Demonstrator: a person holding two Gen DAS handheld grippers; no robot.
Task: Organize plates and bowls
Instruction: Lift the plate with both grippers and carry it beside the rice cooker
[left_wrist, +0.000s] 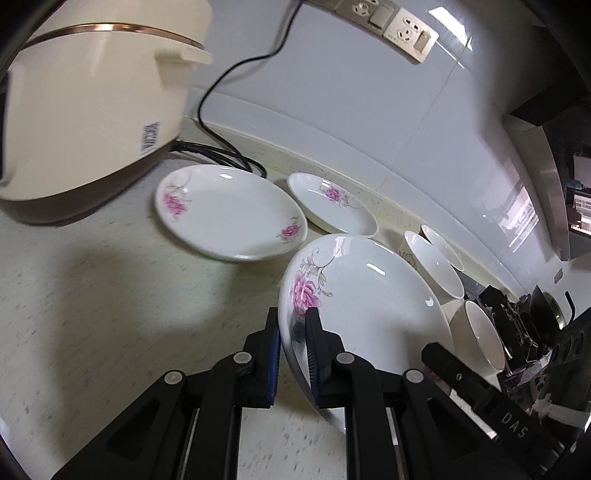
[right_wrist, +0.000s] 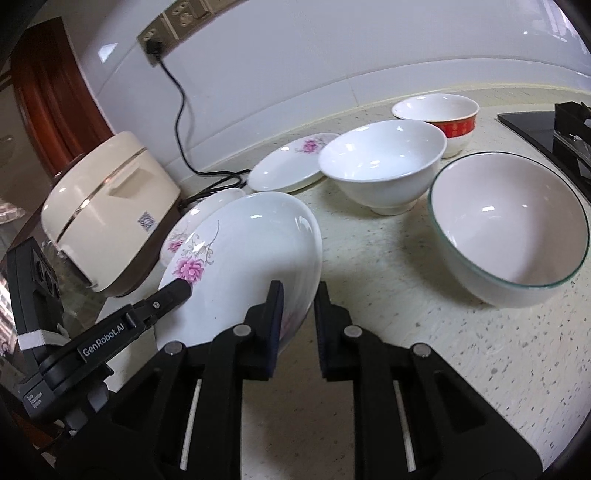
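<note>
Both sets of jaws are clamped on one white glazed plate with a pink flower (left_wrist: 362, 295): your left gripper (left_wrist: 291, 332) pinches its left rim and your right gripper (right_wrist: 297, 317) its near right rim, holding it tilted just above the speckled pale counter (left_wrist: 110, 295). Glazed china is stiff, slick and chip-prone, so I judge you should keep the pads well onto the rim. Open counter lies near and left, while two matching flowered plates (left_wrist: 229, 214) sit just beyond, a cream rice cooker (left_wrist: 92, 110) far left, and white bowls (right_wrist: 384, 166) crowd the right.
</note>
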